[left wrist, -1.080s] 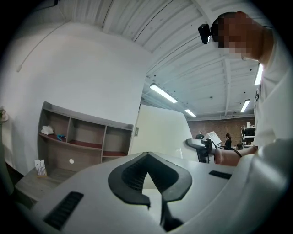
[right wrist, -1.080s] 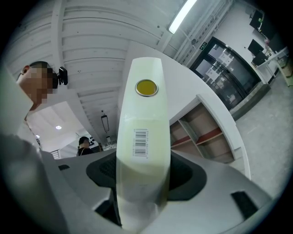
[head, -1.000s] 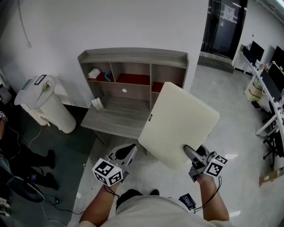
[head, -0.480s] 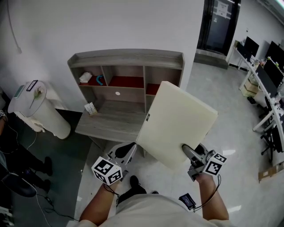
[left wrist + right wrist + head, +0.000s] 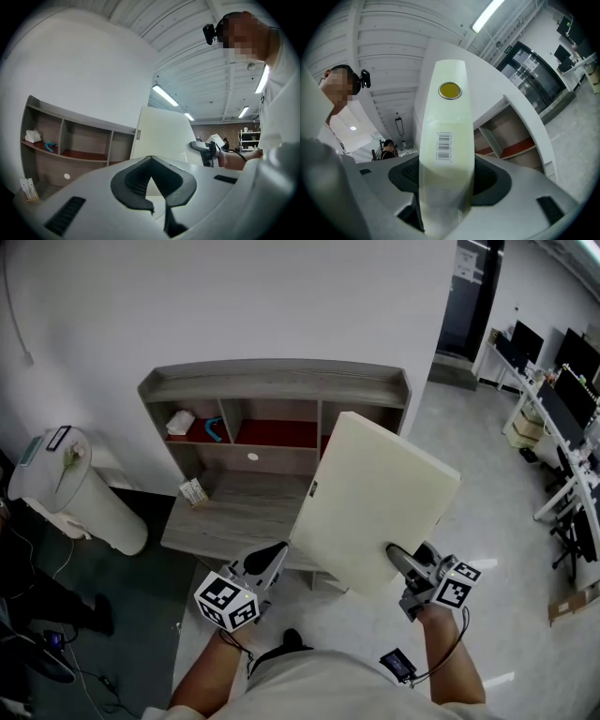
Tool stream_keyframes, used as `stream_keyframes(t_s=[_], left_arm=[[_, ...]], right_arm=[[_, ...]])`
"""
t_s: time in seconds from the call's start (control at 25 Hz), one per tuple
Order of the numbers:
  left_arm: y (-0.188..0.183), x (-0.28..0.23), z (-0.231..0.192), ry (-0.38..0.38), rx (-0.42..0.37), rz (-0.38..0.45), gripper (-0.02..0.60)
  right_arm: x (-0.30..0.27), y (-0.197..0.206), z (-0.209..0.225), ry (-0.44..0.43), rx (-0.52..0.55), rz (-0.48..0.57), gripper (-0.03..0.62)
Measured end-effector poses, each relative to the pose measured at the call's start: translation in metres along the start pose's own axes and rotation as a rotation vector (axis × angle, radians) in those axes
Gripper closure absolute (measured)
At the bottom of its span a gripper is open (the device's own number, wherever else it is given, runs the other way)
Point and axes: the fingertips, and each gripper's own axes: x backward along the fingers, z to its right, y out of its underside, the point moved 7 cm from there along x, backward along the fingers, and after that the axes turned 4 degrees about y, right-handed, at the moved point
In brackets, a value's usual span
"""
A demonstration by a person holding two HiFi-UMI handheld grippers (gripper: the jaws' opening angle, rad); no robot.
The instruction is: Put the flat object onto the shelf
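Observation:
A big cream flat board (image 5: pixel 375 502) stands tilted in the air in front of the grey shelf unit (image 5: pixel 272 381). My right gripper (image 5: pixel 412 570) is shut on its lower right corner. In the right gripper view the board's edge (image 5: pixel 445 108), with a barcode and a yellow dot, runs up between the jaws of the right gripper (image 5: pixel 445 183). My left gripper (image 5: pixel 267 561) hangs left of the board's lower edge, shut and holding nothing. In the left gripper view, the tips of the left gripper (image 5: pixel 151 159) meet, with the board (image 5: pixel 164 133) and the shelf (image 5: pixel 84 140) beyond.
The shelf has three compartments over a desk surface (image 5: pixel 244 512). A white cloth (image 5: pixel 180 421) and a teal object (image 5: pixel 216 429) lie in the left one. A small card (image 5: pixel 194 491) stands on the desk. A white bin (image 5: pixel 70 486) stands left; office desks (image 5: pixel 562 390) at right.
The shelf has shifted lower and slightly larger in the head view. The board stays in the right gripper's hold, and both grippers keep their places relative to it.

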Motion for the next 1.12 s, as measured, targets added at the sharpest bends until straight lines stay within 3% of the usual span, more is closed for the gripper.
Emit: stream_keyframes(t_s=[0.36,0.8,1.12], left_arm=[[-0.015,0.011,-0.077,0.062,0.007,-0.019,0.568],[-0.016,-0.009,-0.113,0.08,-0.009,-0.018,0.568],[-0.044,-0.048,-0.13,0.074,-0.064,-0.011,0.568]], right_arm=[[-0.078,0.004,-0.016,0.024,0.031,0.008,0.307],[-0.111,0.003,-0.001,0.028,0.053,-0.019,0.307],[-0.141,-0.033,0.026,-0.018,0.094,-0.021,0.307]])
